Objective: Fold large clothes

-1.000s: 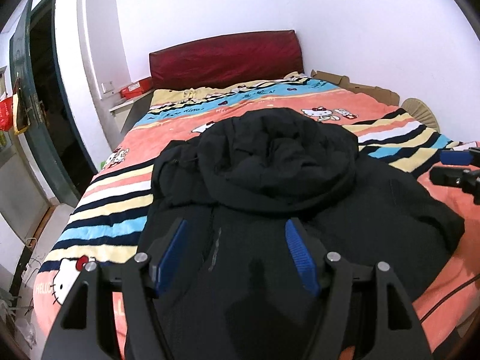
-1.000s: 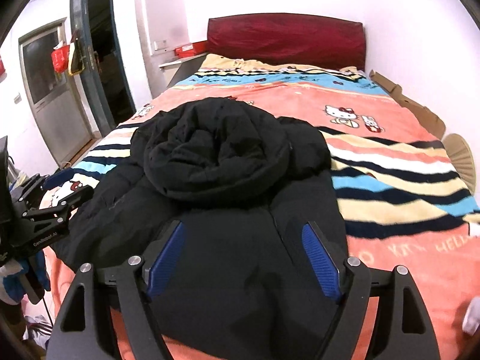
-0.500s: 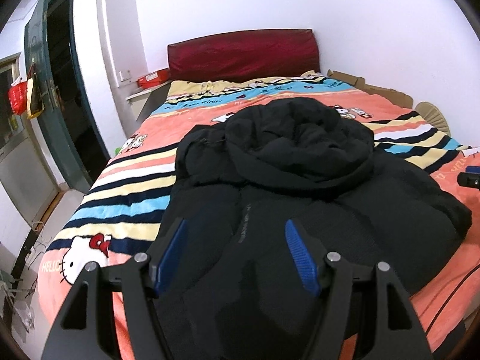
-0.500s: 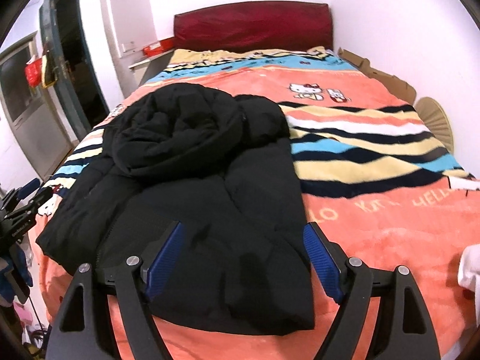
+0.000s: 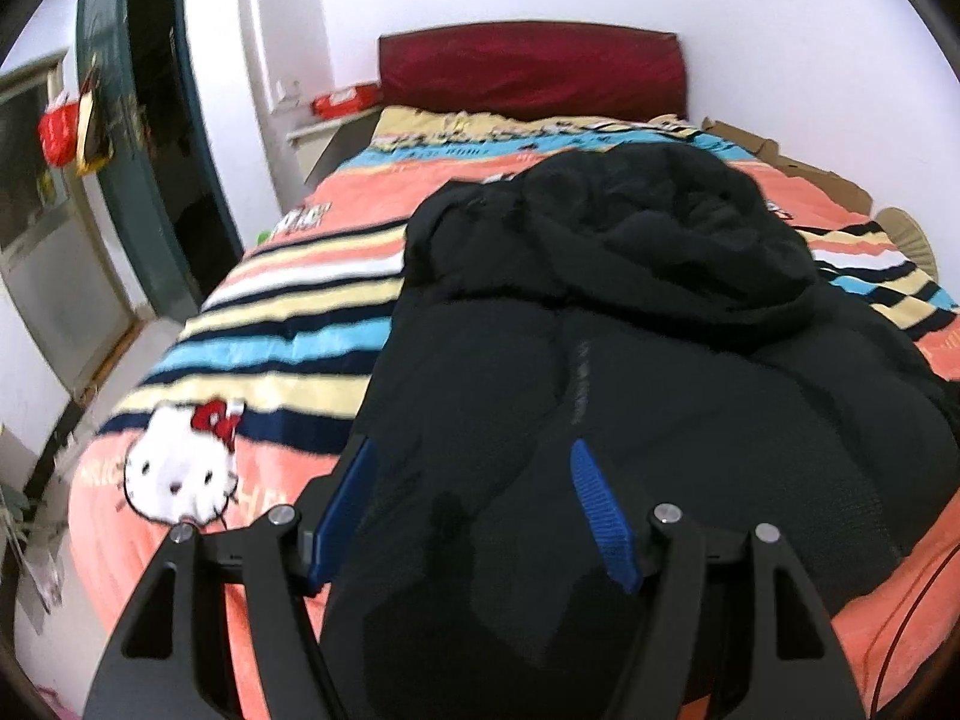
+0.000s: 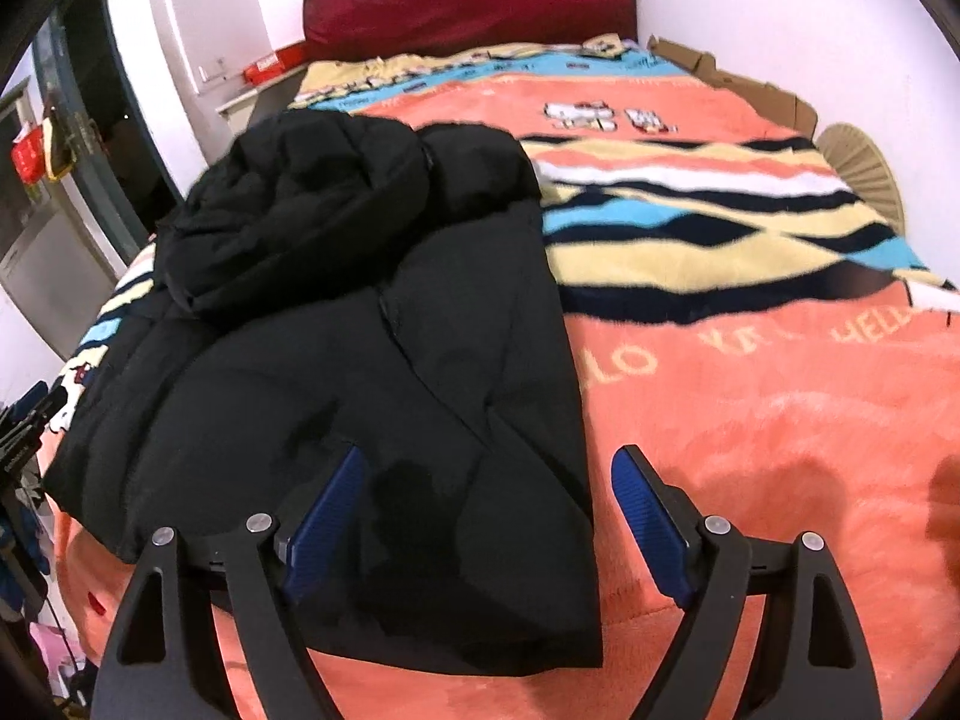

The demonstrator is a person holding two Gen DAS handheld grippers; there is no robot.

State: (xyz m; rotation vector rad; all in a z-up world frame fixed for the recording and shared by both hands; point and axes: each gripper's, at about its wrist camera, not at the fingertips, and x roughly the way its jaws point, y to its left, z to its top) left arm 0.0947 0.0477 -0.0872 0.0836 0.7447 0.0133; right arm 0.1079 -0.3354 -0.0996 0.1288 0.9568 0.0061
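Observation:
A large black puffer jacket (image 5: 630,360) lies on the bed, its hood bunched up at the far end; it also shows in the right wrist view (image 6: 360,360). My left gripper (image 5: 474,468) is open and empty above the jacket's near hem, toward its left side. My right gripper (image 6: 486,474) is open and empty above the jacket's near right corner, its right finger over the blanket. The left gripper's tip (image 6: 24,426) shows at the left edge of the right wrist view.
The bed has a striped orange Hello Kitty blanket (image 6: 750,360) and a dark red headboard (image 5: 534,72). An open green door (image 5: 138,150) stands at the left. Cardboard (image 6: 750,90) and a woven fan (image 6: 864,168) lie along the right wall.
Both grippers have drawn back and apart: the left has shifted left, the right has shifted right toward the jacket's right edge. Both stay open. The jacket has not moved.

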